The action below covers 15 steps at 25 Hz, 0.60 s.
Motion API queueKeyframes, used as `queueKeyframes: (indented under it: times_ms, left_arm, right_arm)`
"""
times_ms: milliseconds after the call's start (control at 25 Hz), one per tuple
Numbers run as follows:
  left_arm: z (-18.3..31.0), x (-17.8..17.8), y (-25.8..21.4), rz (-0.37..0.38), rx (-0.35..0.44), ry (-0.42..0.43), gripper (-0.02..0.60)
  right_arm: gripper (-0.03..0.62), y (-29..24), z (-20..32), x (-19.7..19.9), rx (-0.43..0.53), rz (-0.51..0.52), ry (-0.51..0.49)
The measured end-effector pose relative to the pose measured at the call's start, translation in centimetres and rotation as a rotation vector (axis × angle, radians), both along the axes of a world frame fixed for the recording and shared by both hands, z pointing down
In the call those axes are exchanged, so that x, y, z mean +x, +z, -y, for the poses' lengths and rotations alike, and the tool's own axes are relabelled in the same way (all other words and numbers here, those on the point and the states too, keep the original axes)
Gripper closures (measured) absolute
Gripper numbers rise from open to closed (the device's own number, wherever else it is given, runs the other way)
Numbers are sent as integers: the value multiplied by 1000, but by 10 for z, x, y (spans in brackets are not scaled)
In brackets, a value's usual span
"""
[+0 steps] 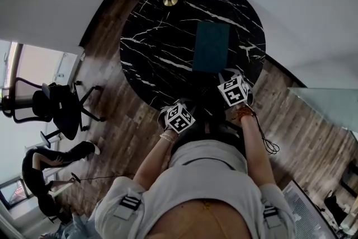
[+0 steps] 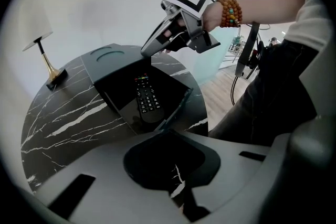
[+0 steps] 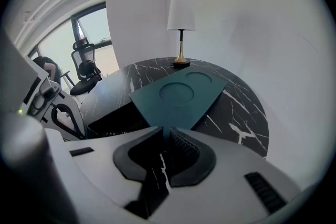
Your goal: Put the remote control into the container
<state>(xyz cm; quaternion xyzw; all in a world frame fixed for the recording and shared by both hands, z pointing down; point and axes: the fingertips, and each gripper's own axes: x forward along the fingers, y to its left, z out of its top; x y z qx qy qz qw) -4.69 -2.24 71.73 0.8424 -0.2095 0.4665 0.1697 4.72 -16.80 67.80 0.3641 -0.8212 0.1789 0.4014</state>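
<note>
A black remote control lies inside an open dark container on the round black marble table. The container's teal lid, with two round recesses, is tilted over the box's far part; from above the lid hides the box. My right gripper is shut on the lid's near corner. In the left gripper view the right gripper comes in from above, held by a hand with a bead bracelet. My left gripper hovers shut and empty in front of the container, near the table's front edge.
A table lamp with a white shade and brass base stands at the table's far edge. Office chairs stand on the wood floor to the left. A glass partition is at the right. The person's body is against the table's near edge.
</note>
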Motion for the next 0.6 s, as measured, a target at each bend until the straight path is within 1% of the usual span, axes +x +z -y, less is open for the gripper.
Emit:
queueKeyframes:
  times_ms: [600]
  left_arm:
    - [15,4,-1,-15,0,-15,576]
  right_arm:
    - [549,0,0,0,-5,6,0]
